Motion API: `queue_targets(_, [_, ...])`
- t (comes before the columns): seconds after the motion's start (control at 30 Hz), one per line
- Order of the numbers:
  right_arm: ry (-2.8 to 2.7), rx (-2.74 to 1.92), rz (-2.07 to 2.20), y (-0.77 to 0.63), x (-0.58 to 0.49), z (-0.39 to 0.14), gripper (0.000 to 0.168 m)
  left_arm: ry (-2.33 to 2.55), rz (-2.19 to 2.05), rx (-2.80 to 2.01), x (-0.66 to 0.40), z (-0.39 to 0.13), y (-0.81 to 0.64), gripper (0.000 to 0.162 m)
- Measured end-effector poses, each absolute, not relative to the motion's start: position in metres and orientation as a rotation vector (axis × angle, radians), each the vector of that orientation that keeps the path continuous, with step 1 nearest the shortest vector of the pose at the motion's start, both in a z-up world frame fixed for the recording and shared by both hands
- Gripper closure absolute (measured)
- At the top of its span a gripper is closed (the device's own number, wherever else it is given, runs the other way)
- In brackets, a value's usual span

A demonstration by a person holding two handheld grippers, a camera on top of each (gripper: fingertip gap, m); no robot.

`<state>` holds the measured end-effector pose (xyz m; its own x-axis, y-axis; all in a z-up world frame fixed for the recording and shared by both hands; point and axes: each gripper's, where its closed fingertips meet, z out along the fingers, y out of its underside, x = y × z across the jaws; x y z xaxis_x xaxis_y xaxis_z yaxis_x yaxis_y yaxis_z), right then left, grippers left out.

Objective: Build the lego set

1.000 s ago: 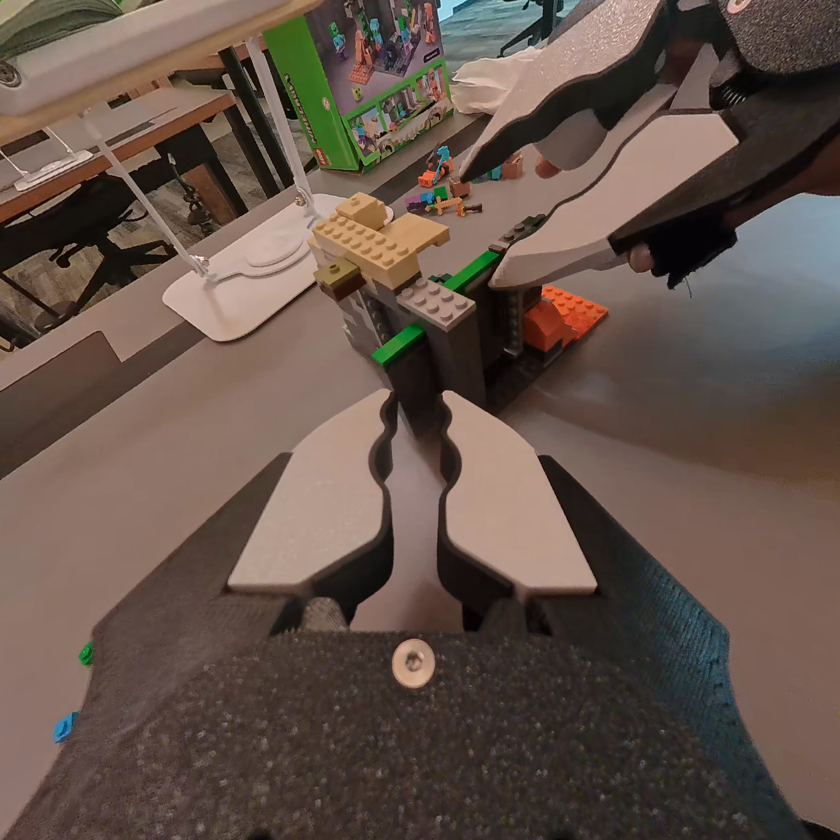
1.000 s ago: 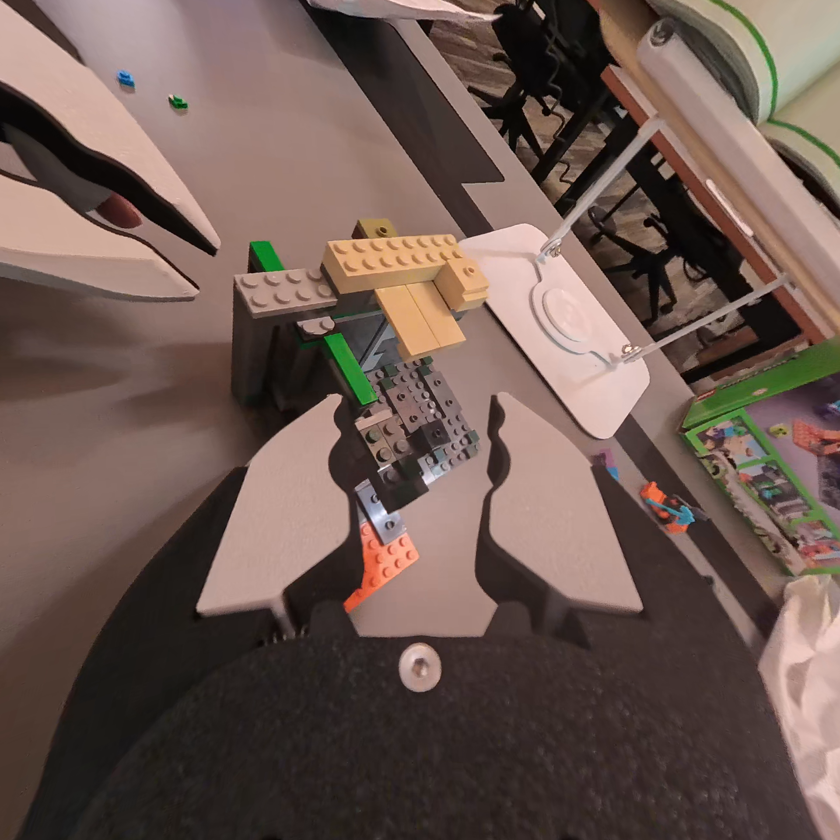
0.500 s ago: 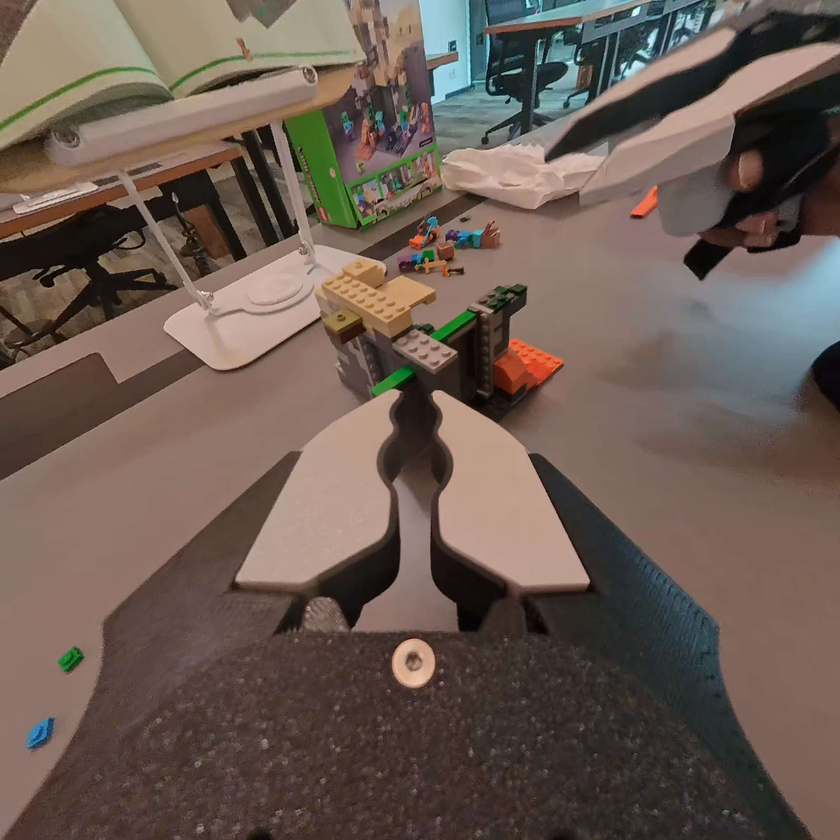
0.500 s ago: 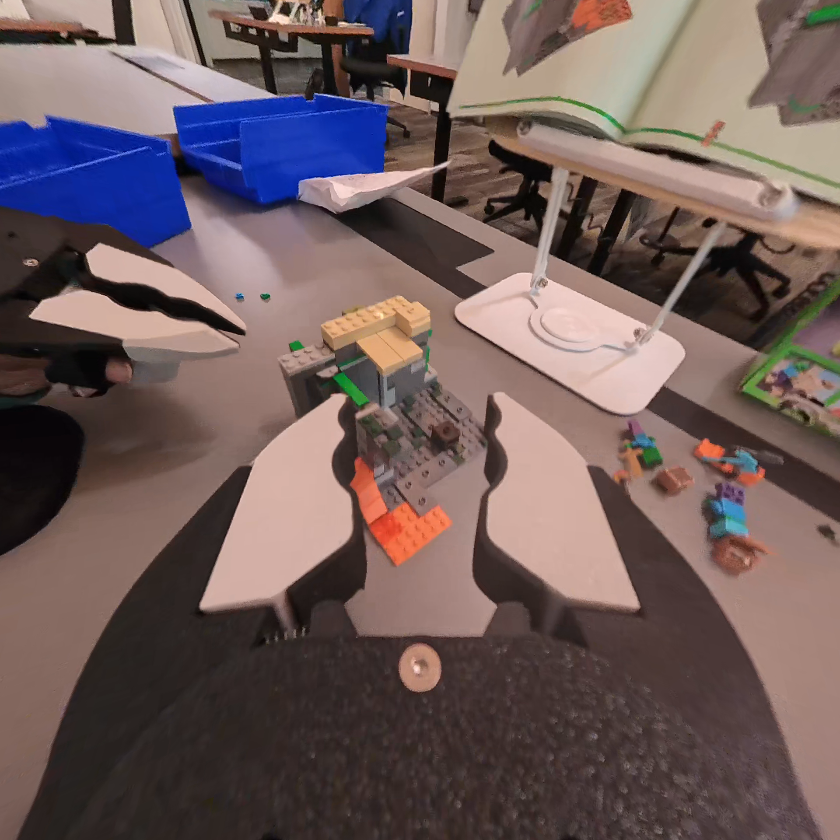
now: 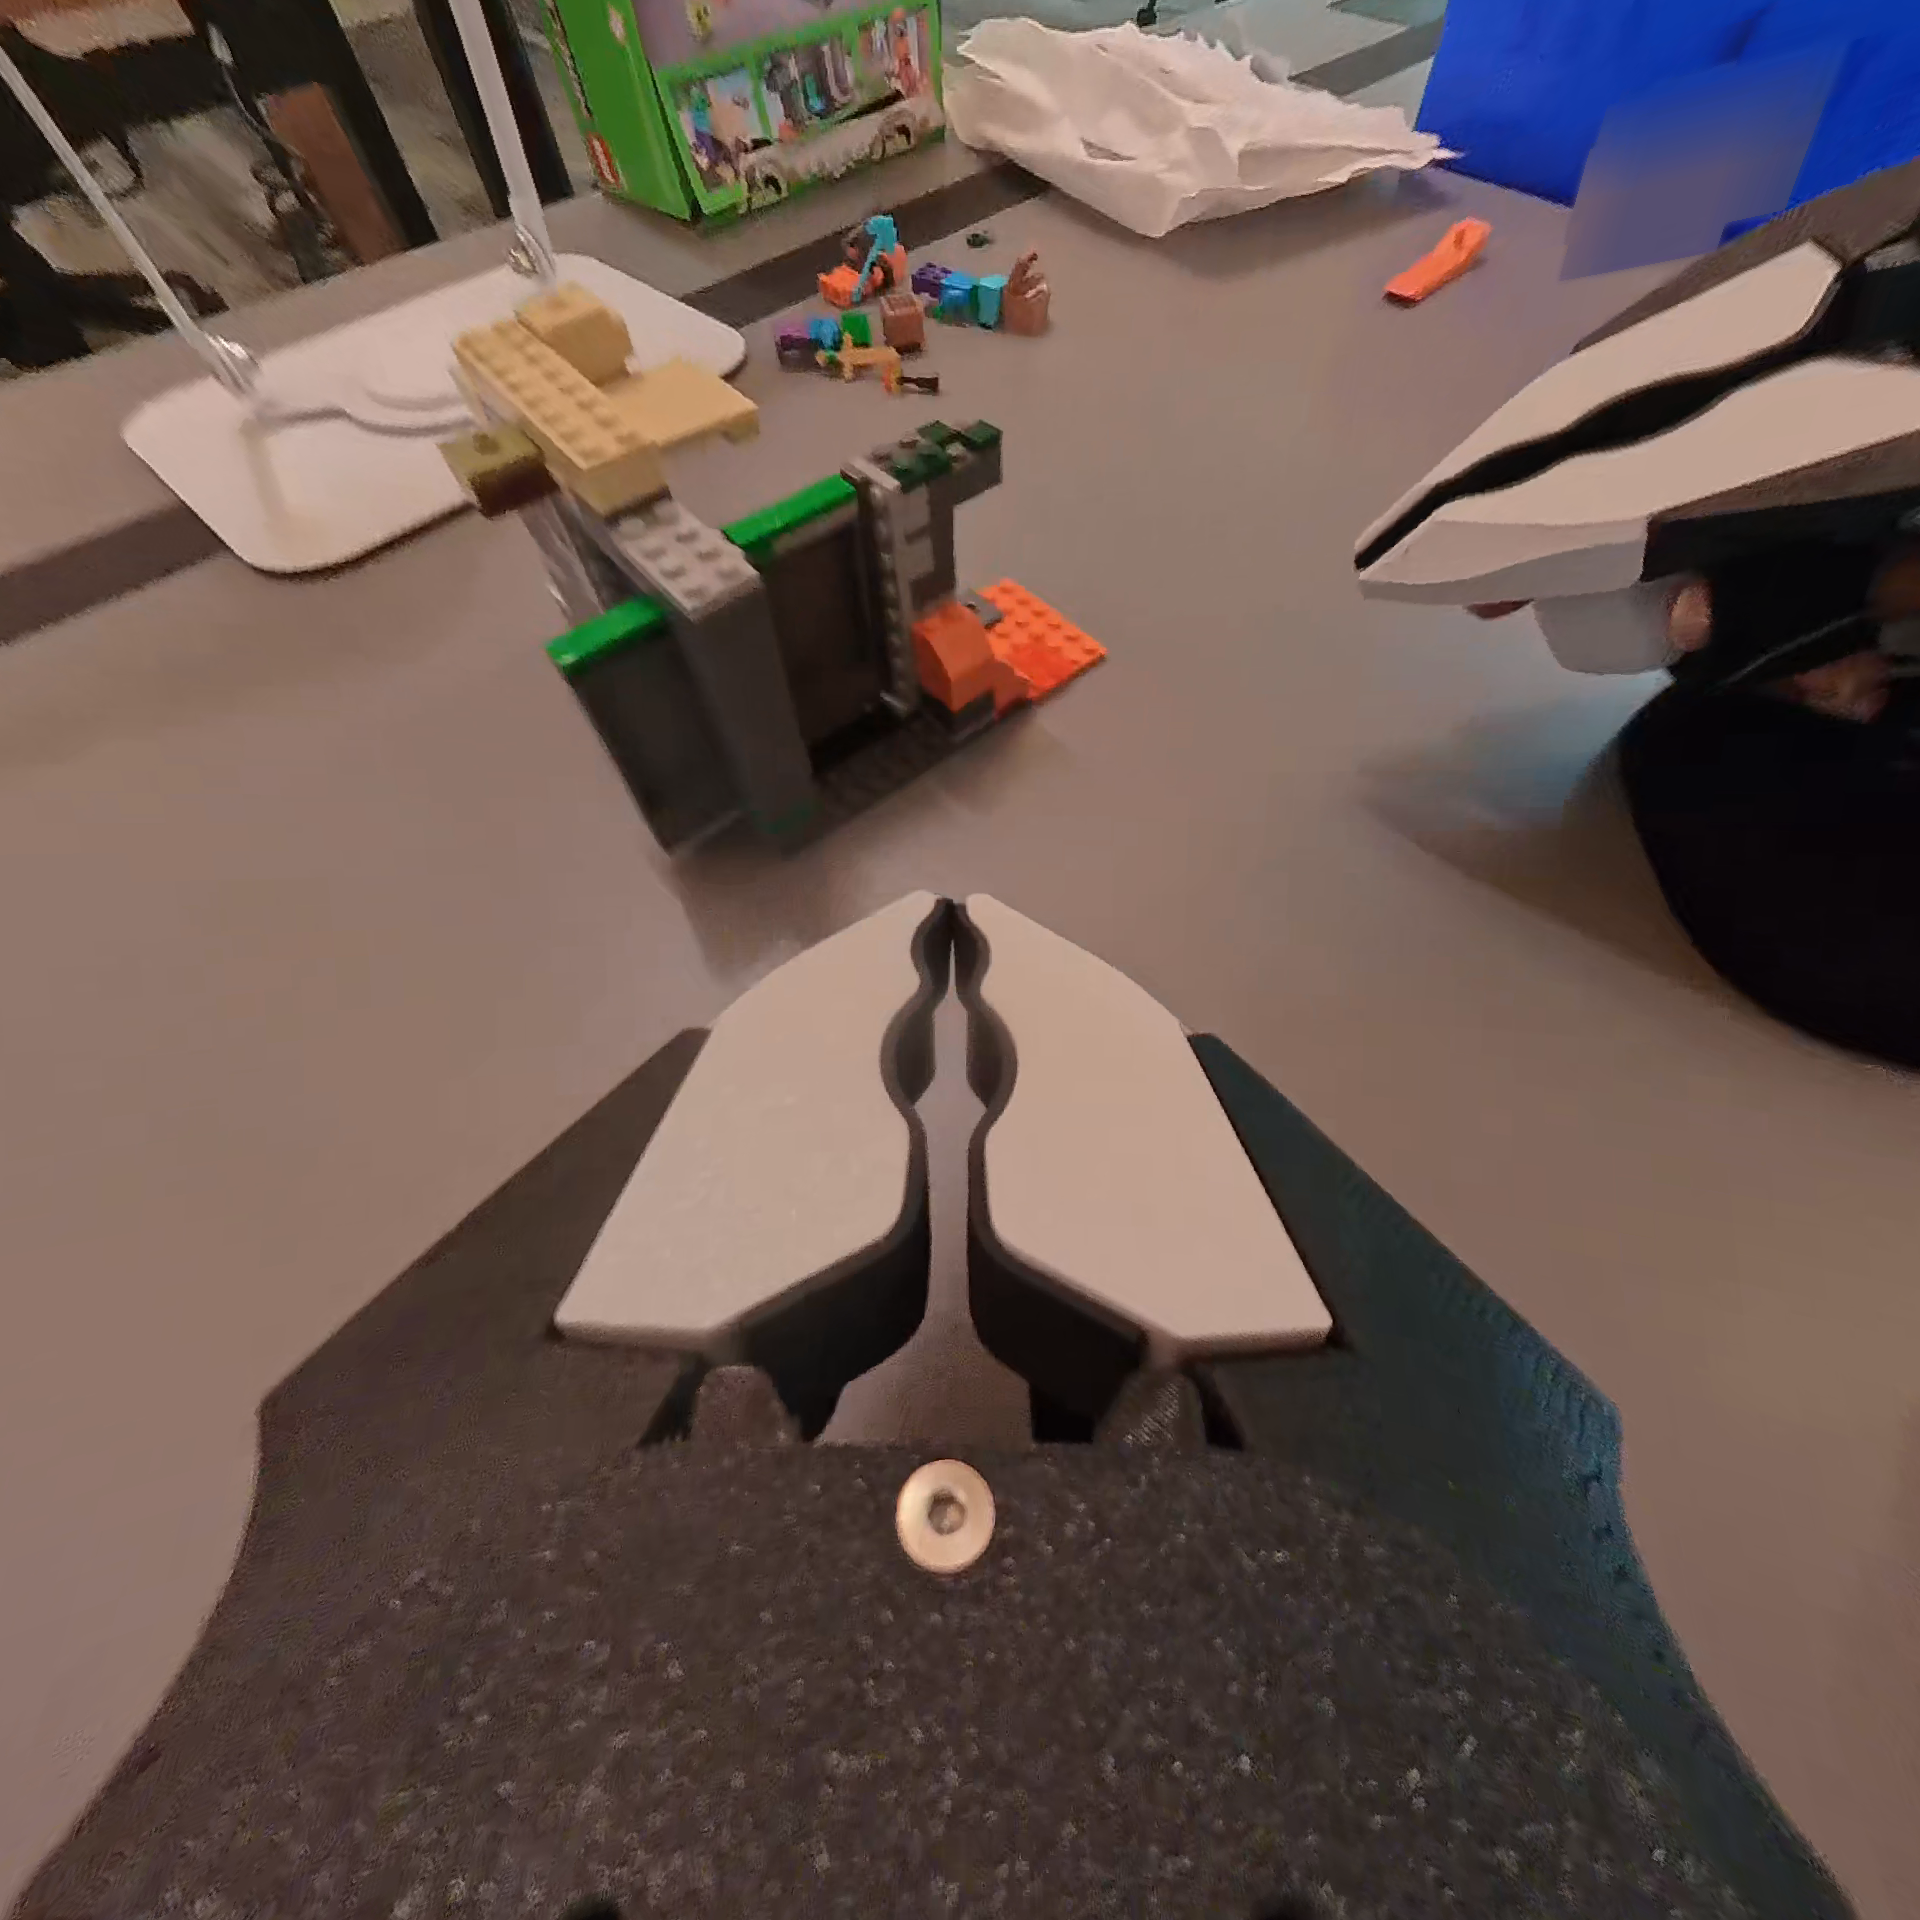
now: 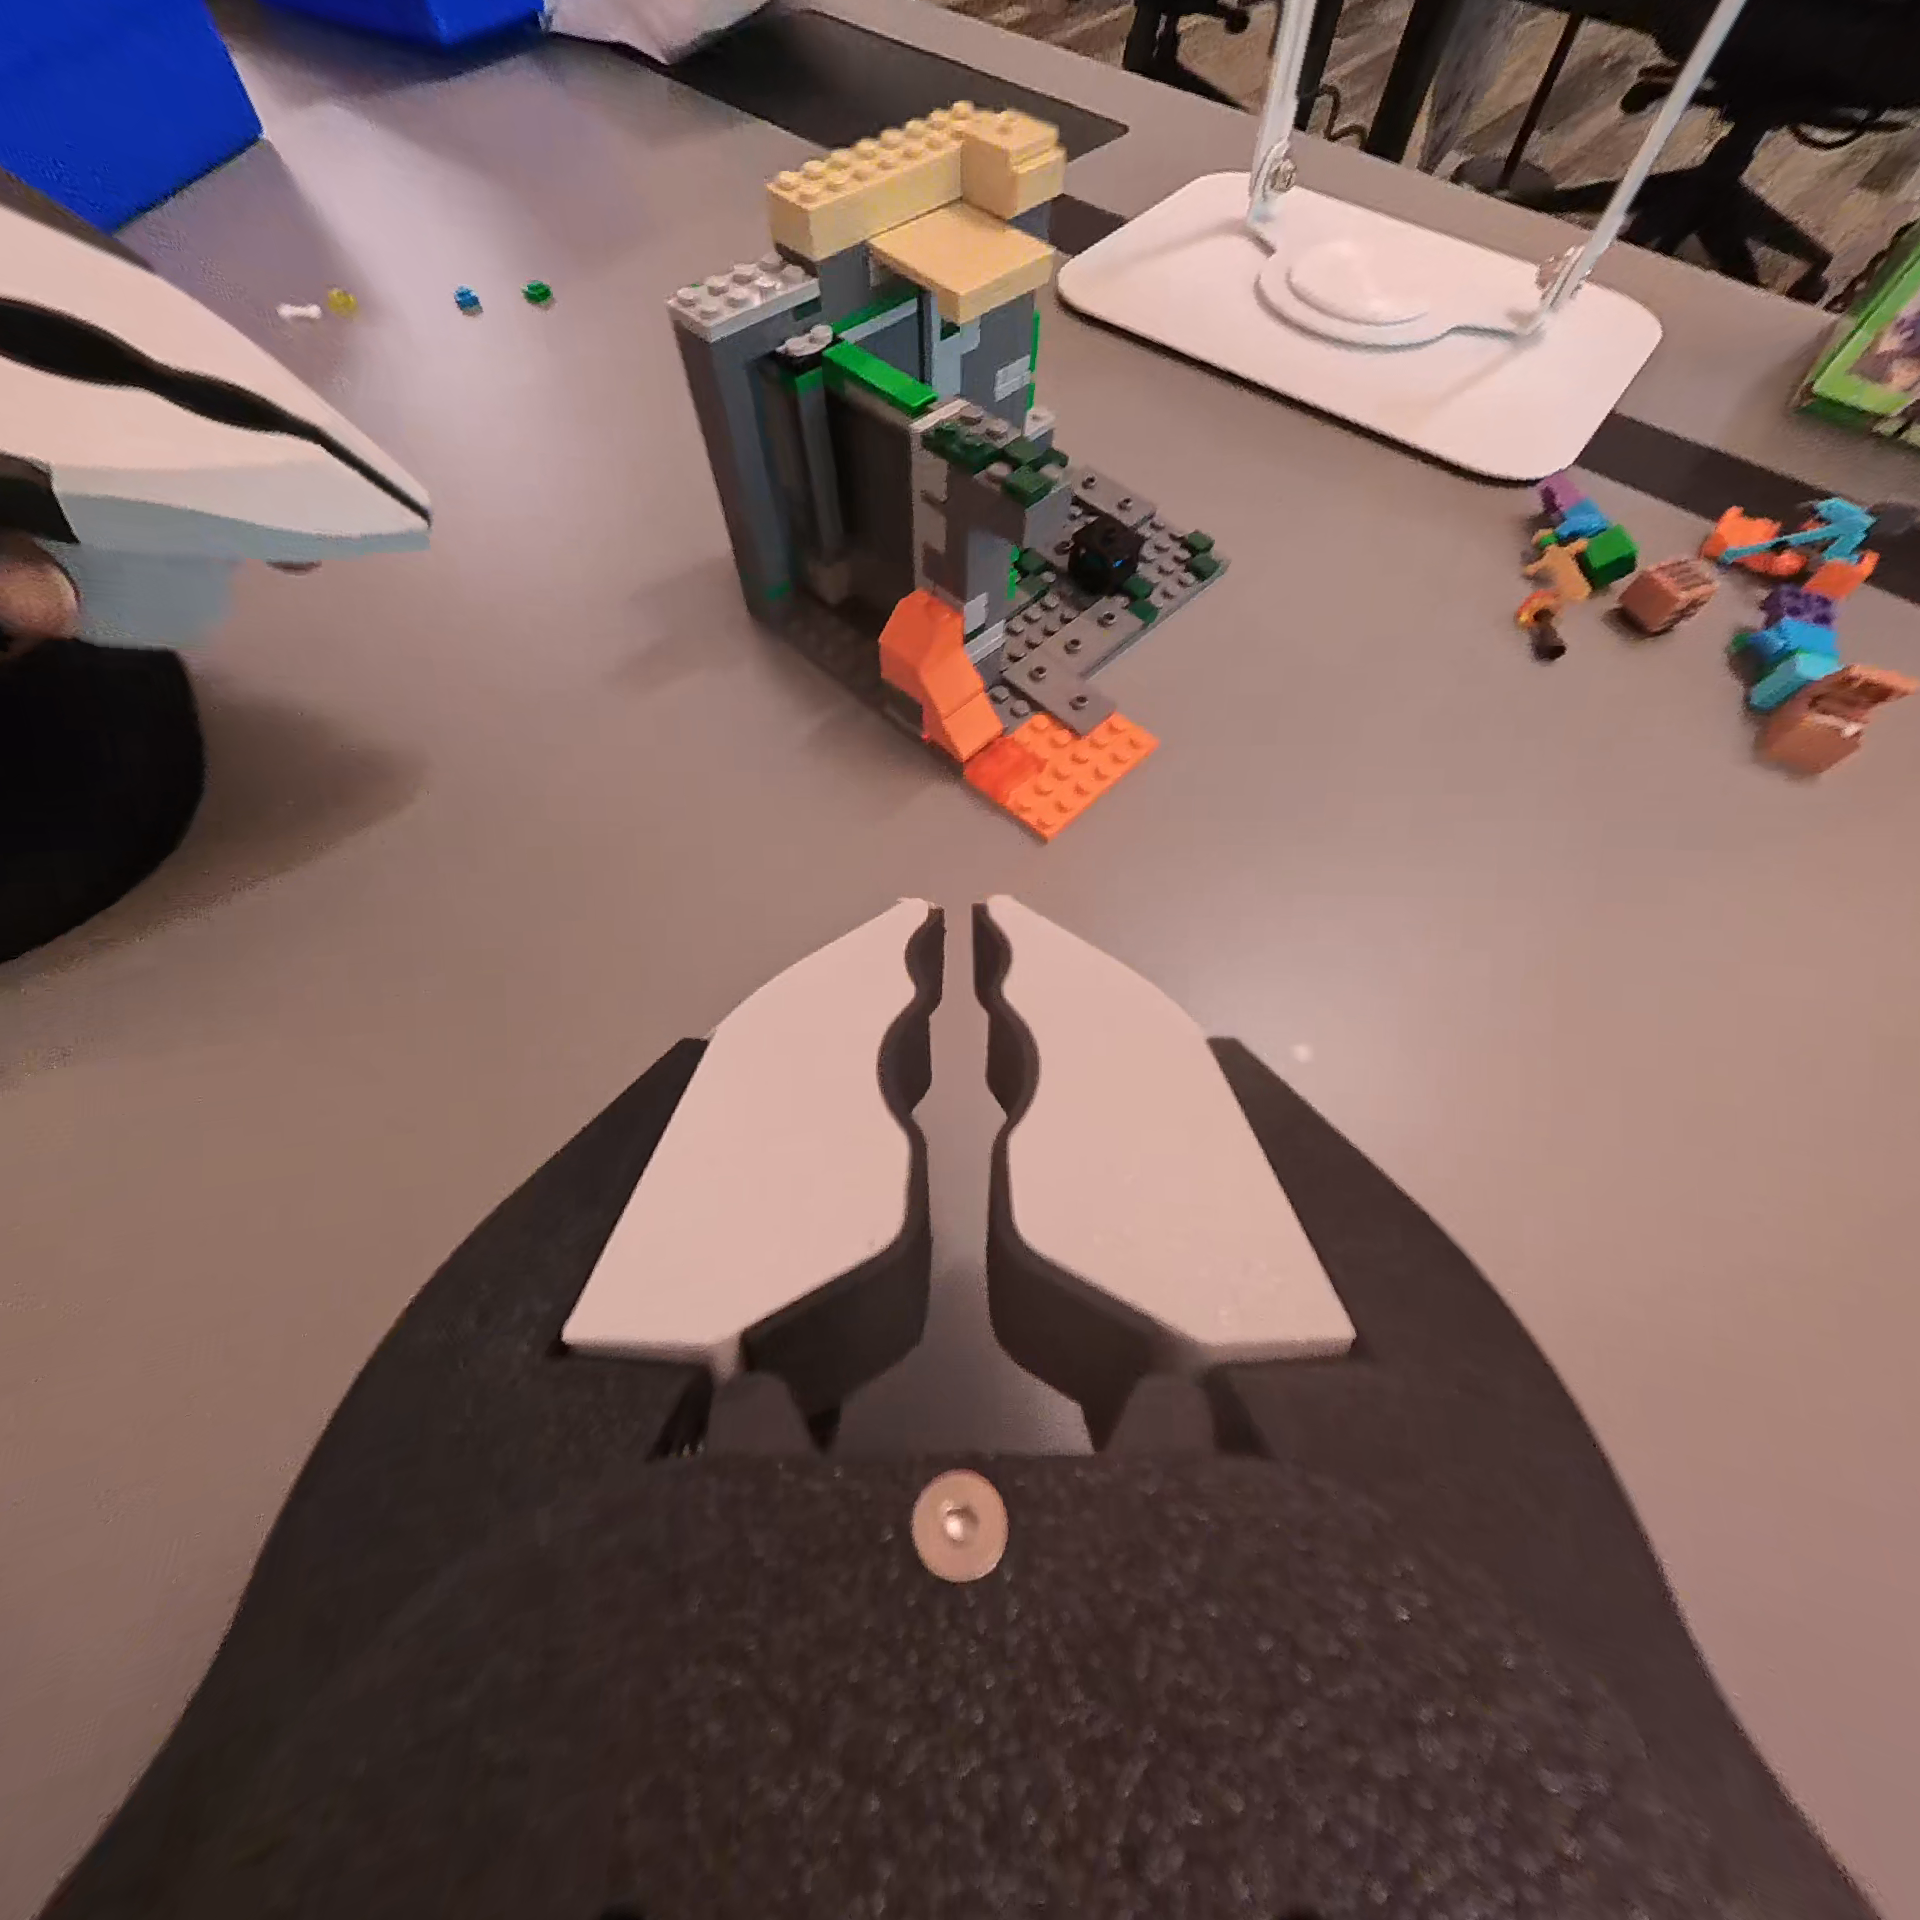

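The lego build [image 5: 758,603] stands upright on the grey table: grey walls, green strips, a tan roof and an orange plate at its foot. It also shows in the right wrist view [image 6: 914,499]. My left gripper [image 5: 953,906] is shut and empty, low over the table, a short way in front of the build. My right gripper [image 6: 958,912] is shut and empty, also short of the build, on its orange side. Each gripper shows in the other's view, the right one [image 5: 1621,488] and the left one [image 6: 208,457], both clear of the build.
A white stand base [image 6: 1361,322] sits behind the build. Loose coloured pieces [image 6: 1725,613] lie to its right, several tiny studs [image 6: 468,299] to its left. A green set box [image 5: 769,94], crumpled white paper [image 5: 1174,114], an orange tool [image 5: 1439,265] and a blue bin [image 6: 114,94] stand farther back. My hands' fingertips stand some 15 cm from each other.
Both grippers have drawn back from the build and down toward the table. The right gripper's jaws have closed from wide open; the left's narrow gap has closed fully.
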<state>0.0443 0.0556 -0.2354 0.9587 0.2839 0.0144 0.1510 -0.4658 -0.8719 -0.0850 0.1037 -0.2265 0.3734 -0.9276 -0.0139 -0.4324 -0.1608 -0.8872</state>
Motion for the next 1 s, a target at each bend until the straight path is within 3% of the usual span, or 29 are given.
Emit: queue_targets(1.0, [-0.296, -2.014, 0.08, 0.049, 0.031, -0.231, 0.168, 1.017, -0.676, -1.78, -0.055, -0.22, 0.078, 0.162])
